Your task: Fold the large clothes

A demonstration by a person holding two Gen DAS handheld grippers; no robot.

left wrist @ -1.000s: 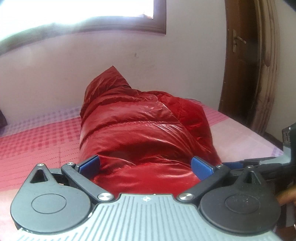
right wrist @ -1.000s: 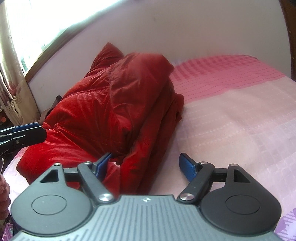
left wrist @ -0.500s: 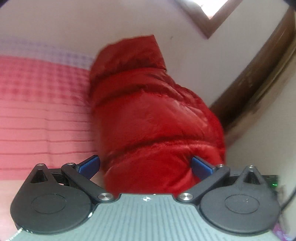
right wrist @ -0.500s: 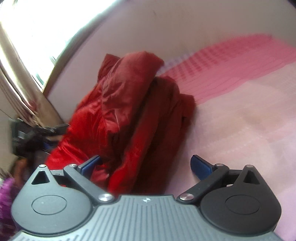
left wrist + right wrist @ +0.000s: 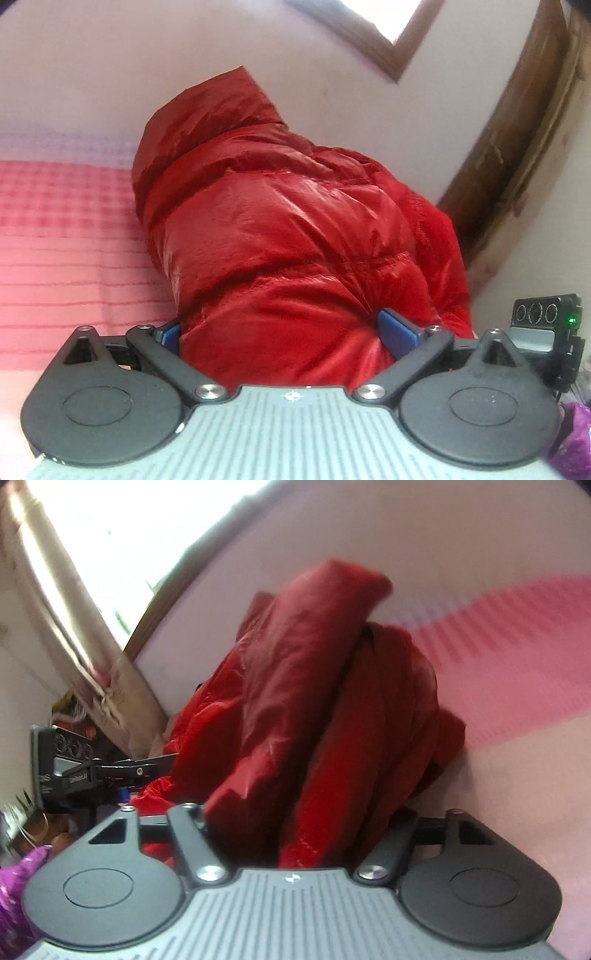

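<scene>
That red puffer jacket (image 5: 295, 236) looks slippery and springy; both hand-held grippers, left (image 5: 284, 332) and right (image 5: 295, 823), gape wide around its hem, best pinched at a seam.

The red jacket (image 5: 295, 236) bulks between both tools' fingers; bare pink bedspread (image 5: 66, 236) lies open beside it.

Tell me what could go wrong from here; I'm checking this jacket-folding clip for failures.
1. The red puffer jacket bulges between the wide-set fingers of the left hand-held gripper; slick fabric may slip out on closing.
2. In the right hand-held gripper, several loose folds are bunched, so one layer could drop and undo the fold on the pink bedsheet.
</scene>
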